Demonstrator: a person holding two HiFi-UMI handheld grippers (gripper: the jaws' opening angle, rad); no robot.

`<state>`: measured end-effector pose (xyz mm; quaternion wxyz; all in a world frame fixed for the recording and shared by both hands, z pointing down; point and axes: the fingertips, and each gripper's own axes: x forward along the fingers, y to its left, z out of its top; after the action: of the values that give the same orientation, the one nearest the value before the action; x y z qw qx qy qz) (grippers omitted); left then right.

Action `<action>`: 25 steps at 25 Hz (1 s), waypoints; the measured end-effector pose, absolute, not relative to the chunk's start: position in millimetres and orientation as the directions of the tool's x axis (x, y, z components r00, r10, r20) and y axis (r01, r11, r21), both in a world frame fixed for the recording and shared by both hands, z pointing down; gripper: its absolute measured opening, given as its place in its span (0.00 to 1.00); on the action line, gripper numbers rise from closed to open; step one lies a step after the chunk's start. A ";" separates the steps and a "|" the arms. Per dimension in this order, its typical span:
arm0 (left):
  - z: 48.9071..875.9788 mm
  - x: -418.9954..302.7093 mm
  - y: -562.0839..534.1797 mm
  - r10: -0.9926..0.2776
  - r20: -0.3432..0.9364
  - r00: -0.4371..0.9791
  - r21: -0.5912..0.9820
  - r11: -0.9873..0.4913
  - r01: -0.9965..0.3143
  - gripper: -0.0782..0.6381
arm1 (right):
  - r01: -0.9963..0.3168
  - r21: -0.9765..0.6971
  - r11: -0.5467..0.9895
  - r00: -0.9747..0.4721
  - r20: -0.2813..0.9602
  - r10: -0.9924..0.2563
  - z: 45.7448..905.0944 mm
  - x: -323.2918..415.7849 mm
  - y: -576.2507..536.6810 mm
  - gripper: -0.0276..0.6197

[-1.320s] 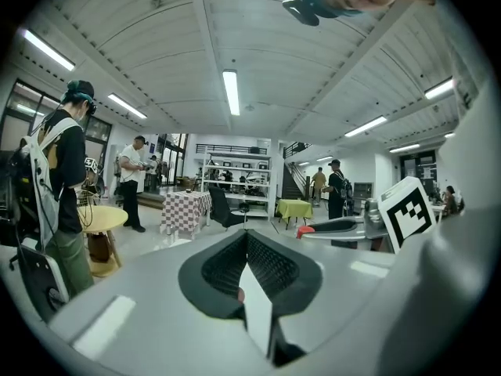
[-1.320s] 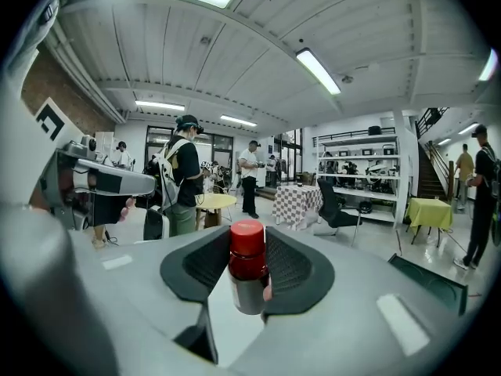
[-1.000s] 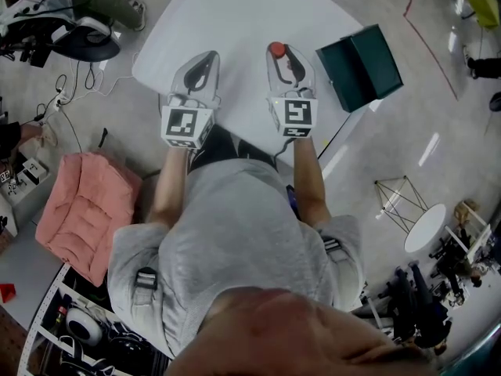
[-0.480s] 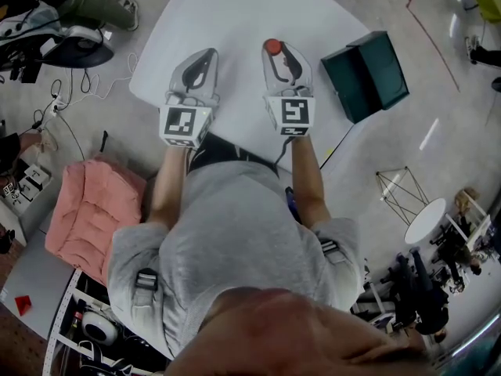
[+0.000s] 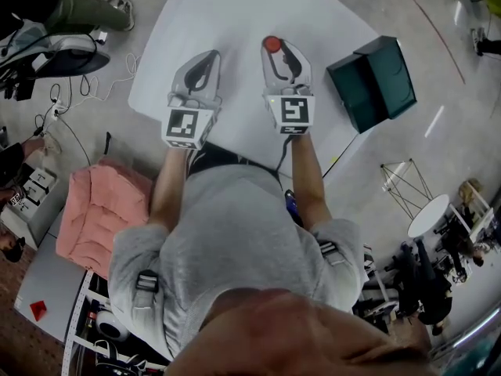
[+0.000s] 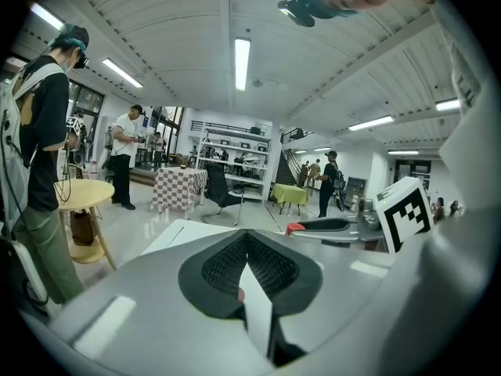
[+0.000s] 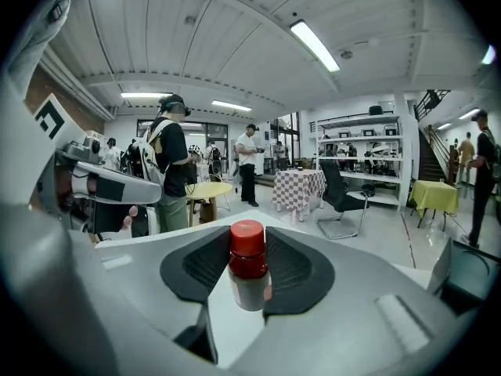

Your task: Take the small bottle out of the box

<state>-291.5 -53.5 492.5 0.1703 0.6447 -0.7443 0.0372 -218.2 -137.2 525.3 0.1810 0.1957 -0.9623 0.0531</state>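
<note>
Holds small bottle (image 7: 250, 284), red cap up, clamped between right gripper (image 7: 247, 240) pads above white table (image 5: 235, 14), upper centre of head view. Left gripper (image 6: 246, 238) just left of it, jaws together, empty. Dark green box (image 5: 372, 81) lies open at table's right edge, well apart from bottle. Pink cushion (image 5: 102, 218) on floor, lower left.

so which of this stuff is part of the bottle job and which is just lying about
Job:
- bottle, gripped in the right tool
- box at the table edge

Lying about:
- pink cushion on the floor
- round side table
</note>
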 end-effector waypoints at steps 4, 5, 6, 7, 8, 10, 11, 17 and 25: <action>507.8 -296.5 -65.1 -0.941 0.323 -0.100 0.180 0.164 -0.970 0.13 | -0.401 -0.040 0.915 -0.850 0.388 -0.355 541.6 -223.4 -148.7 0.26; 512.9 -298.0 -66.7 -0.938 0.331 -0.101 0.183 0.168 -0.969 0.12 | -0.401 -0.041 0.915 -0.849 0.392 -0.354 545.4 -224.8 -151.1 0.26; 517.6 -299.7 -68.0 -0.935 0.340 -0.101 0.185 0.172 -0.968 0.13 | -0.402 -0.044 0.915 -0.848 0.396 -0.353 549.0 -226.4 -152.9 0.26; 521.3 -301.1 -69.3 -0.933 0.346 -0.100 0.187 0.173 -0.967 0.12 | -0.403 -0.048 0.914 -0.846 0.399 -0.353 552.6 -228.0 -154.4 0.26; 524.0 -302.3 -71.0 -0.932 0.349 -0.097 0.190 0.171 -0.967 0.13 | -0.405 -0.051 0.913 -0.845 0.403 -0.352 556.3 -229.4 -156.0 0.26; 530.0 -305.0 -74.6 -0.929 0.358 -0.094 0.197 0.174 -0.965 0.12 | -0.411 -0.057 0.910 -0.840 0.412 -0.353 565.2 -231.6 -160.2 0.26; 533.8 -306.2 -76.1 -0.927 0.363 -0.094 0.199 0.176 -0.964 0.13 | -0.413 -0.060 0.909 -0.837 0.417 -0.353 569.9 -232.3 -162.6 0.26; 548.0 -304.5 -77.6 -0.920 0.383 -0.084 0.216 0.178 -0.960 0.12 | -0.421 -0.077 0.904 -0.829 0.437 -0.349 586.0 -233.2 -167.4 0.26; 546.8 -306.5 -70.1 -0.918 0.390 -0.075 0.210 0.168 -0.963 0.12 | -0.417 -0.070 0.906 -0.832 0.430 -0.350 583.8 -238.7 -160.6 0.26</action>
<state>-306.5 -70.1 546.8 0.2214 0.6430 -0.7314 0.0513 -238.7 -160.6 583.8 0.2087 0.2009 -0.9537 0.0805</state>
